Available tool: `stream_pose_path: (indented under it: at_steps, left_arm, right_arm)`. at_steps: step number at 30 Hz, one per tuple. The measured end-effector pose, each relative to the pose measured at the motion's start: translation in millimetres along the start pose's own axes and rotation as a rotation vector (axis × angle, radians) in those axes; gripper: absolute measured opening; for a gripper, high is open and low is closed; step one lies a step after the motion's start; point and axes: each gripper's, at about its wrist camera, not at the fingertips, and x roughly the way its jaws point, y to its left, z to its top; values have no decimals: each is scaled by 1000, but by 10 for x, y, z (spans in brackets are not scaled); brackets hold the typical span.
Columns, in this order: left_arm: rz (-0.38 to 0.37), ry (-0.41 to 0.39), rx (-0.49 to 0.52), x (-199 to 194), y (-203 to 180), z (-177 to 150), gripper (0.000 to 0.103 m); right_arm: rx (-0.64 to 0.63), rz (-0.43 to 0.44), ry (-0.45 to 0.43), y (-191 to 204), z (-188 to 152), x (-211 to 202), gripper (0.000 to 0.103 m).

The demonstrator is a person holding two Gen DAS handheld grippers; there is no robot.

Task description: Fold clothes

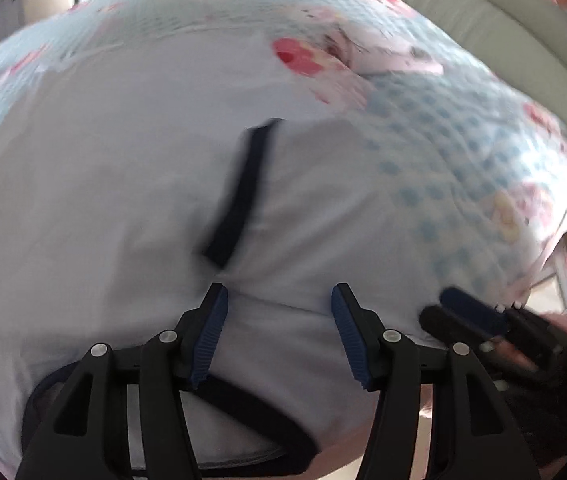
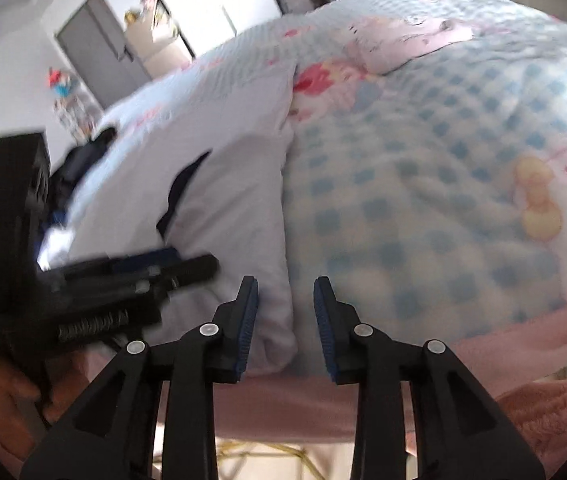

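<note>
A white shirt (image 1: 123,184) with dark navy trim lies spread on the bed; a navy sleeve band (image 1: 239,196) crosses its middle and a navy-edged collar shows near me. My left gripper (image 1: 279,300) is open just above the cloth, nothing between its fingers. In the right wrist view the shirt (image 2: 235,200) lies left of centre, with its right edge at my right gripper (image 2: 285,292), which is open and empty over that edge. The left gripper (image 2: 187,266) shows there at the left. The right gripper (image 1: 459,312) shows in the left wrist view at the right.
The bed has a blue-checked cartoon quilt (image 2: 423,184) with pink border (image 2: 283,404). A cream headboard (image 1: 503,40) runs at the right. A grey door (image 2: 99,44) and shelves stand beyond the bed. A dark garment (image 2: 83,156) lies at the shirt's far left.
</note>
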Motion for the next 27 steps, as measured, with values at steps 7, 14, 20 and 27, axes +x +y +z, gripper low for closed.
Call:
stream_pose_path:
  at_steps: [7, 14, 20, 27]
  left_arm:
    - [35, -51, -87, -187, 218, -10, 56]
    - [-45, -87, 107, -135, -373, -108, 56]
    - [23, 2, 124, 132, -406, -88, 56]
    - [-1, -48, 21, -75, -92, -75, 56]
  right_arm:
    - [74, 0, -62, -159, -26, -163, 34]
    - [120, 54, -71, -197, 16, -103, 42]
    - [37, -16, -18, -64, -24, 29, 42]
    - [179, -10, -57, -389, -23, -128, 42]
